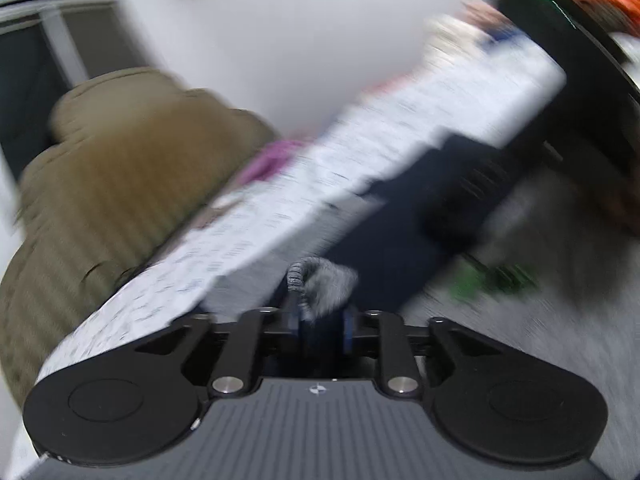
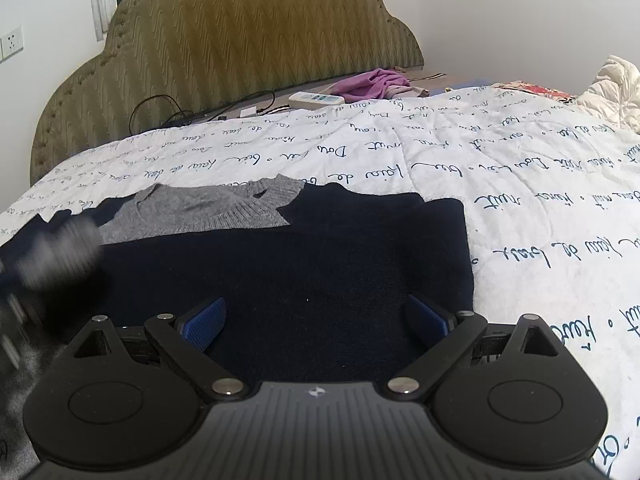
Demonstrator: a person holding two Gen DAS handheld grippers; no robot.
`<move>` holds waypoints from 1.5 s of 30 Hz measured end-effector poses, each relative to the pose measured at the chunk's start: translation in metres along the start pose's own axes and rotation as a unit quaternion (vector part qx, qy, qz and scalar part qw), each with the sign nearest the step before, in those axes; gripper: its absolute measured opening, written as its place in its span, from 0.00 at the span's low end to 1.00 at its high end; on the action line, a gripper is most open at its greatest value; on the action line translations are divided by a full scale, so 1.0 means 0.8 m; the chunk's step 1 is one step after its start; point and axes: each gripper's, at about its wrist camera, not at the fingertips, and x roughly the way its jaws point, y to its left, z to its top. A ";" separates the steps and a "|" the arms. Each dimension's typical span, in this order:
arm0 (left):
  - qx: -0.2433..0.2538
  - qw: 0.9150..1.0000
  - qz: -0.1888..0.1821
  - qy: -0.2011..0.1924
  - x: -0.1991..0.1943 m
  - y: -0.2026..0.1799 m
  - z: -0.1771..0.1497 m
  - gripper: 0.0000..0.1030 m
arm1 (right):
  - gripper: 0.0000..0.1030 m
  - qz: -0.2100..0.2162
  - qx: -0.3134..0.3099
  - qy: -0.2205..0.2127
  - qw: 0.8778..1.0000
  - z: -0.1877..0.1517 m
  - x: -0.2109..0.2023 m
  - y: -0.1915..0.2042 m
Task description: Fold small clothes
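Note:
A navy knit sweater (image 2: 320,264) with a grey collar (image 2: 208,212) lies flat on the quilt; its right sleeve is folded in. My right gripper (image 2: 316,320) hovers open over the sweater's lower part, with nothing between its blue pads (image 2: 204,320). The left wrist view is heavily blurred and tilted. There my left gripper (image 1: 321,320) has its pads a little apart. The sleeve's grey ribbed cuff (image 1: 297,278) sticks up at its fingertips, leaning on the left pad, with navy cloth (image 1: 384,240) beyond. A blurred dark and grey mass (image 2: 56,252) covers the sweater's left side.
The white quilt with script print (image 2: 440,168) covers the bed, and an olive headboard (image 2: 240,40) stands behind it. By the headboard lie a purple cloth (image 2: 372,82), a white power strip (image 2: 316,99) and cables (image 2: 168,108). A white duvet (image 2: 616,88) is bunched at far right.

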 end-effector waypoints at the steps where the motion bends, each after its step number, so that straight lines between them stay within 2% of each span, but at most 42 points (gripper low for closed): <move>1: 0.017 1.000 -0.007 -0.007 -0.003 -0.005 -0.004 0.54 | 0.94 0.002 0.002 -0.001 1.000 0.000 0.000 -0.001; 2: 0.025 0.999 -0.007 -0.026 -0.012 -0.006 -0.009 0.75 | 0.94 0.004 0.005 -0.001 1.000 0.000 0.000 -0.001; 3: 0.025 0.998 -0.002 -0.051 -0.026 -0.005 -0.012 0.90 | 0.94 0.006 0.008 -0.001 1.000 0.000 0.000 -0.002; 4: 0.018 0.997 0.006 -0.071 -0.038 -0.002 -0.015 0.98 | 0.94 0.009 0.011 -0.002 1.000 0.001 0.000 -0.004; 6: -0.031 0.996 0.011 -0.087 -0.066 0.015 -0.017 0.99 | 0.94 0.013 0.016 -0.003 1.000 0.001 -0.001 -0.005; 8: -0.117 0.990 -0.003 -0.072 -0.086 0.042 -0.023 0.99 | 0.94 0.013 0.016 -0.001 1.000 0.001 0.000 -0.005; 10: -0.216 0.975 -0.003 -0.048 -0.104 0.071 -0.039 0.99 | 0.94 0.012 0.010 0.006 1.000 0.002 0.001 -0.003; 13: -0.299 0.954 0.012 0.000 -0.130 0.097 -0.069 1.00 | 0.94 0.007 -0.010 0.030 0.999 0.015 -0.007 0.009; 14: -0.315 0.949 0.018 0.009 -0.135 0.106 -0.077 1.00 | 0.94 0.015 -0.001 0.034 0.999 0.021 -0.015 0.015; 16: -0.340 0.940 0.030 0.027 -0.139 0.116 -0.098 1.00 | 0.94 0.069 0.007 0.027 0.997 0.031 -0.035 0.034; 18: -0.370 0.927 0.035 0.048 -0.138 0.120 -0.115 1.00 | 0.95 0.112 -0.015 0.037 0.993 0.036 -0.038 0.062; 20: -0.401 0.913 0.033 0.062 -0.134 0.144 -0.118 1.00 | 0.95 0.133 -0.009 0.068 0.989 0.039 -0.024 0.084; 23: -0.432 0.898 0.036 0.081 -0.131 0.156 -0.132 1.00 | 0.94 0.176 0.047 0.120 0.976 0.038 0.006 0.097; 26: -0.449 0.889 0.029 0.081 -0.130 0.163 -0.141 1.00 | 0.95 0.174 0.081 0.138 0.972 0.037 0.024 0.103; 28: -0.454 0.887 0.027 0.077 -0.135 0.163 -0.143 1.00 | 0.93 0.196 0.112 0.142 0.964 0.037 0.025 0.101; 30: -0.460 0.884 0.025 0.077 -0.136 0.164 -0.145 1.00 | 0.69 0.213 0.134 0.155 0.955 0.039 0.031 0.100; 31: -0.462 0.883 0.024 0.078 -0.133 0.164 -0.146 1.00 | 0.50 0.209 0.135 0.164 0.954 0.039 0.033 0.100; 32: -0.464 0.882 0.023 0.077 -0.133 0.165 -0.147 1.00 | 0.36 0.200 0.136 0.172 0.955 0.039 0.036 0.099; 33: -0.466 0.881 0.022 0.077 -0.133 0.165 -0.147 1.00 | 0.31 0.196 0.141 0.174 0.955 0.038 0.038 0.096; 36: -0.469 0.880 0.021 0.075 -0.133 0.165 -0.147 1.00 | 0.26 0.201 0.160 0.176 0.950 0.035 0.041 0.087; 38: -0.471 0.879 0.020 0.075 -0.131 0.165 -0.148 1.00 | 0.16 0.201 0.163 0.170 0.951 0.034 0.039 0.085; 39: -0.472 0.878 0.020 0.076 -0.131 0.166 -0.148 1.00 | 0.14 0.203 0.164 0.167 0.951 0.035 0.038 0.084; 42: -0.473 0.878 0.020 0.077 -0.130 0.166 -0.149 1.00 | 0.13 0.214 0.148 0.143 0.955 0.049 0.027 0.086; 45: -0.474 0.877 0.019 0.078 -0.130 0.166 -0.150 1.00 | 0.13 0.230 0.142 0.111 0.956 0.082 0.008 0.083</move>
